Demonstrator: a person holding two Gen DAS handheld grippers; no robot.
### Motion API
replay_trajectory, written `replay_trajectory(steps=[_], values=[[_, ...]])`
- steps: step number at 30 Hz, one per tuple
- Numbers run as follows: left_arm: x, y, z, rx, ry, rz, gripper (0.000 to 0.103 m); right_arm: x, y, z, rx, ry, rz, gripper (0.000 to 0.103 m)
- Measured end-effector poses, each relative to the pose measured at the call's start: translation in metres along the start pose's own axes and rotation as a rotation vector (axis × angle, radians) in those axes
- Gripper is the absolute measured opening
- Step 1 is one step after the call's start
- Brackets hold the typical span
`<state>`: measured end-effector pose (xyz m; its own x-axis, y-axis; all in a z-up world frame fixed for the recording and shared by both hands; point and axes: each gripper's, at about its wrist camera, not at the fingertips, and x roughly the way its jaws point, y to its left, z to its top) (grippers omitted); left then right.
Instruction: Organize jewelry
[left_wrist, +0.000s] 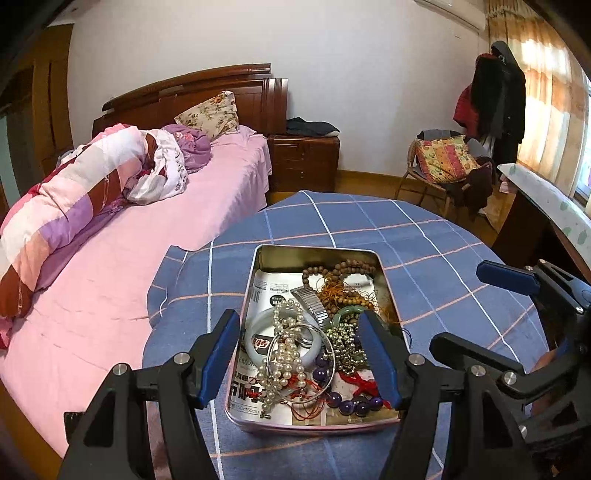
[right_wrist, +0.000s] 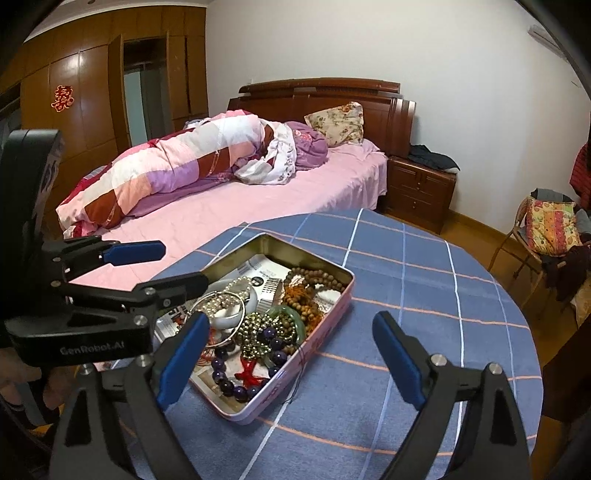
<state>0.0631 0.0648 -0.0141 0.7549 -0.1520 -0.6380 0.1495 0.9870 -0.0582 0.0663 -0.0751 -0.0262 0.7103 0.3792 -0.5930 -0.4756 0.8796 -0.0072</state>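
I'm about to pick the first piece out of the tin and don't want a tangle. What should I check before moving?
1. Left gripper open above the tin: ok.
2. Right gripper open, holding nothing: ok.
3. Tin flat on the checked tablecloth, away from the edge: ok.
4. Pearl strand free of other pieces: not ok; it lies across the silver bangle and the pale jade bangle.
5. Red cords untangled from the purple beads: cannot tell.

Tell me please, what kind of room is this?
Most likely a home bedroom: a bed with a rolled quilt, a wooden wardrobe and a nightstand. The jewelry tin sits on a cloth-covered round table.
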Motion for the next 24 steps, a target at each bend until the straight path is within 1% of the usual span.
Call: replay_trajectory(steps=[4, 6, 8, 12, 16, 19, 22, 24], values=[[0.003, 0.002, -0.001, -0.011, 0.015, -0.001, 0.066, -0.001, -0.001, 0.000, 0.000, -0.008, -0.013, 0.095], [0.004, 0.004, -0.001, -0.012, 0.021, -0.010, 0.066, -0.001, -0.003, 0.001, 0.004, -0.012, -0.018, 0.095], [0.004, 0.005, -0.002, -0.018, 0.017, 0.007, 0.066, -0.001, -0.004, 0.001, 0.007, -0.013, -0.020, 0.095], [0.002, 0.004, -0.001, -0.016, 0.012, 0.007, 0.066, -0.002, -0.006, 0.001, 0.007, -0.016, -0.028, 0.096], [0.004, 0.005, -0.003, -0.006, 0.021, 0.017, 0.066, -0.001, -0.007, 0.001, 0.010, -0.017, -0.034, 0.097], [0.007, 0.010, -0.004, -0.019, 0.034, 0.008, 0.067, 0.002, -0.010, 0.000, 0.013, -0.013, -0.043, 0.097], [0.004, 0.011, -0.004, -0.010, 0.020, 0.025, 0.067, 0.002, -0.013, -0.002, 0.022, -0.012, -0.045, 0.097], [0.003, 0.009, -0.003, 0.006, 0.016, 0.053, 0.067, 0.003, -0.017, -0.005, 0.018, -0.004, -0.074, 0.099]])
